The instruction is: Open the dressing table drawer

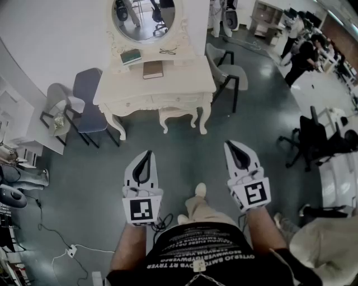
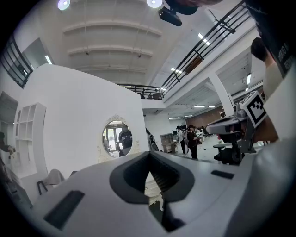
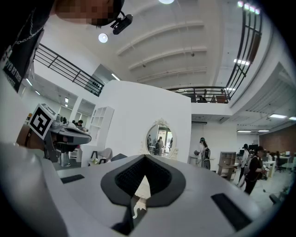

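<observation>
My left claw [image 1: 149, 152] was shut and empty, and so was my right claw [image 1: 229, 144]. Only the head view showed the cream dressing table [image 1: 190, 79] far ahead between them, its carved drawer [image 1: 174, 100] closed. Both gripper views caught just its oval mirror [image 2: 117, 138] above my jaws.

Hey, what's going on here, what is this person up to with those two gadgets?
A person stands back from a cream carved dressing table with a round mirror, holding a white gripper in each hand. The left gripper and right gripper both point level toward the table, fingers together and empty. The table's drawer is shut, and neither gripper is near it.
</observation>
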### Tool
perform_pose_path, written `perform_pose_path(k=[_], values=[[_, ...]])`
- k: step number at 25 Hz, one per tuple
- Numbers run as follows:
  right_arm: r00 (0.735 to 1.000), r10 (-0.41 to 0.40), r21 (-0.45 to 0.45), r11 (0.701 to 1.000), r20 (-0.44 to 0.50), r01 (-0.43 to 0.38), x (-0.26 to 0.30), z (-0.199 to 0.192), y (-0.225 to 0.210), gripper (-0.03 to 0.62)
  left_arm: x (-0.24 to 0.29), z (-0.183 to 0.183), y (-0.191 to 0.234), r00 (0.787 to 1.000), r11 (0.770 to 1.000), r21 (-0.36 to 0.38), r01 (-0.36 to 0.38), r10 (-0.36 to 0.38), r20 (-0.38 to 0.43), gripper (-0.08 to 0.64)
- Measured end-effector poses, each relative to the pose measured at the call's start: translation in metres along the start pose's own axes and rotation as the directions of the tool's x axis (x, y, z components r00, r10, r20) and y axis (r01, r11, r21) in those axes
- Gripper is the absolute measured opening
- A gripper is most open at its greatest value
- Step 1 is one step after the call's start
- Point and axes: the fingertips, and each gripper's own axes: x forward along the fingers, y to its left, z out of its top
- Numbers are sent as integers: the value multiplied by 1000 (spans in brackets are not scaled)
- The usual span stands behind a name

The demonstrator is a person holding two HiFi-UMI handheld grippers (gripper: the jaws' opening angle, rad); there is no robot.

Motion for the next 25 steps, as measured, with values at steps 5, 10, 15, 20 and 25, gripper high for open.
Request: perform_pose_path(k=[5, 10, 15, 20, 25], values=[[1000, 6, 4, 1000, -17, -6, 21, -11, -15, 2, 33, 0, -2, 1000, 1000, 12, 7, -7, -3, 2], [999, 35, 10, 999, -2, -35, 54, -13, -32, 2, 70, 4, 4, 1000, 1000, 13, -1, 1, -13, 2], [999, 39, 2, 999, -20, -38, 87, -26, -51, 2, 105, -3, 10, 999, 1000, -5, -5, 4, -36, 2], [997, 66, 9, 998, -43, -66, 107, -36, -68, 2, 137, -4, 8, 999, 1000, -10, -5, 4, -54, 2], [995, 84, 13, 996, -52, -84, 127, -43, -90, 2, 170, 2, 3, 999, 1000, 1, -6, 6, -53, 2]])
